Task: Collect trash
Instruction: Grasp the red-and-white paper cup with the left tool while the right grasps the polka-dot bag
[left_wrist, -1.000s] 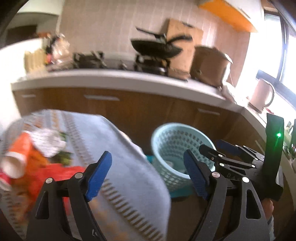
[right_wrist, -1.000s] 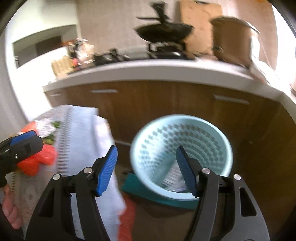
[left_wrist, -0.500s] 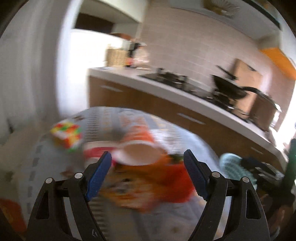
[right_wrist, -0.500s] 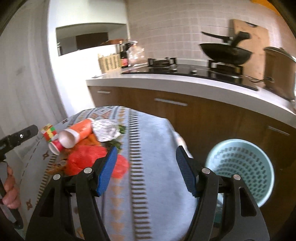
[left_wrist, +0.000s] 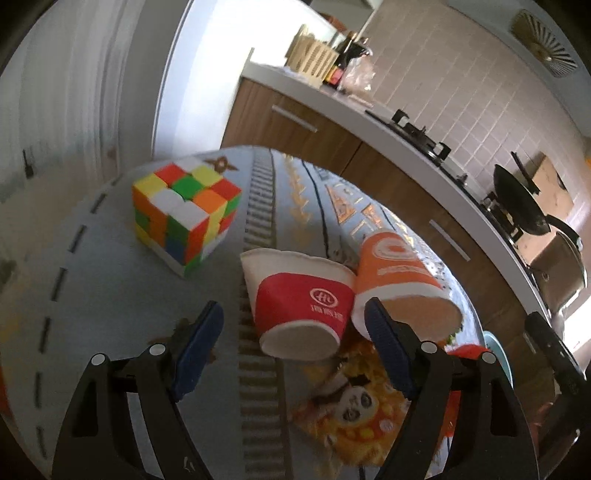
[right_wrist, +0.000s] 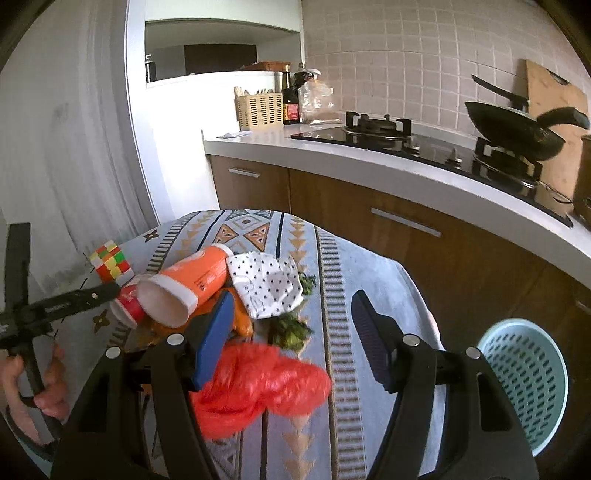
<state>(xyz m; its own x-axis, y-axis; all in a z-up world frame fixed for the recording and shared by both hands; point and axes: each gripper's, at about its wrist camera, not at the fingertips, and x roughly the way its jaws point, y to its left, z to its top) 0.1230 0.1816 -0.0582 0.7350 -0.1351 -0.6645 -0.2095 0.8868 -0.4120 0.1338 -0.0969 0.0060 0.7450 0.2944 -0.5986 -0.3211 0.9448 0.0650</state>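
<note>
A red and white paper cup lies on its side on the patterned tablecloth, next to an orange paper cup. My left gripper is open, its fingers on either side of the red cup. A yellow snack wrapper lies under them. In the right wrist view, my right gripper is open above a red plastic bag. The orange cup, a dotted white paper and green scraps lie beyond it. The light blue trash basket stands on the floor at the right.
A Rubik's cube sits on the table left of the cups. A kitchen counter with a stove and a black pan runs behind the table. Brown cabinets stand below it.
Both grippers swung left from the basket to the table. The left gripper has closed in on the red cup. The right gripper now hovers over the red bag.
</note>
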